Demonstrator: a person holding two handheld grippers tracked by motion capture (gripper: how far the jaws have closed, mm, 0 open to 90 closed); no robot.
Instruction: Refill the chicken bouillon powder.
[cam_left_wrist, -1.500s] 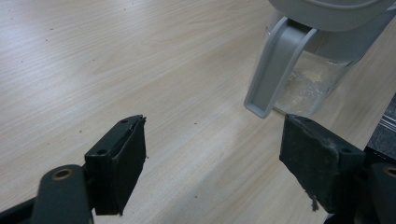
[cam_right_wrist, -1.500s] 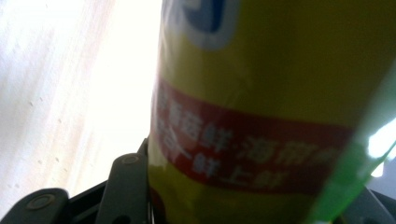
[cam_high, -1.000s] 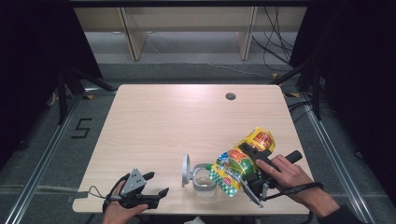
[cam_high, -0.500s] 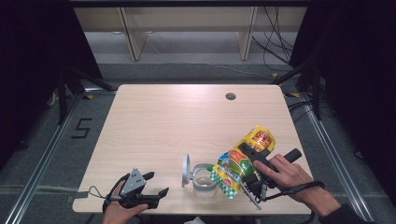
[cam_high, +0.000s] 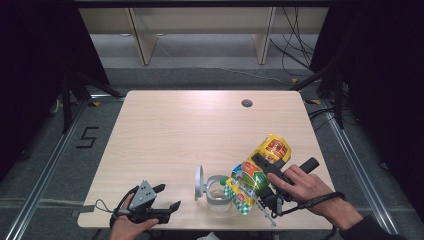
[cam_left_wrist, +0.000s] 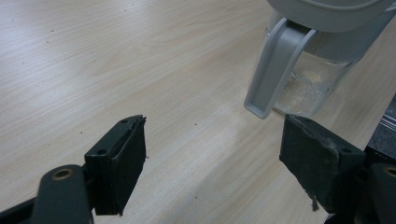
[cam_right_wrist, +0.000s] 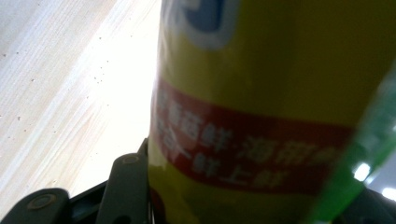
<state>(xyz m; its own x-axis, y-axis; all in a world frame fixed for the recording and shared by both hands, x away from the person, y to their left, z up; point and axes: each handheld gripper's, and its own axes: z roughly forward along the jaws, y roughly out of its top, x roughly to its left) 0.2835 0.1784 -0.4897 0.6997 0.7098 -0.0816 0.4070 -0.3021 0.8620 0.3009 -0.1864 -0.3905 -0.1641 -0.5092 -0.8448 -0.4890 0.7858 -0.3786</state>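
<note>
A clear plastic jar (cam_high: 218, 196) with a grey flip lid (cam_high: 199, 182) standing open sits near the table's (cam_high: 190, 130) near edge; pale crumbs line its bottom. The right gripper (cam_high: 264, 186) pinches a glossy yellow snack bag (cam_high: 256, 175), tilted mouth-down at the jar's rim. To the left, the left gripper (cam_high: 166, 198) rests with jaws spread on bare light wood.

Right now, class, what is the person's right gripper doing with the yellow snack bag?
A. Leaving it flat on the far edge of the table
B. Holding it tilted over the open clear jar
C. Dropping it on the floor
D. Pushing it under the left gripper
B: the right gripper clamps the yellow snack bag, tipped mouth-down toward the clear jar, whose grey lid stands open.
</note>
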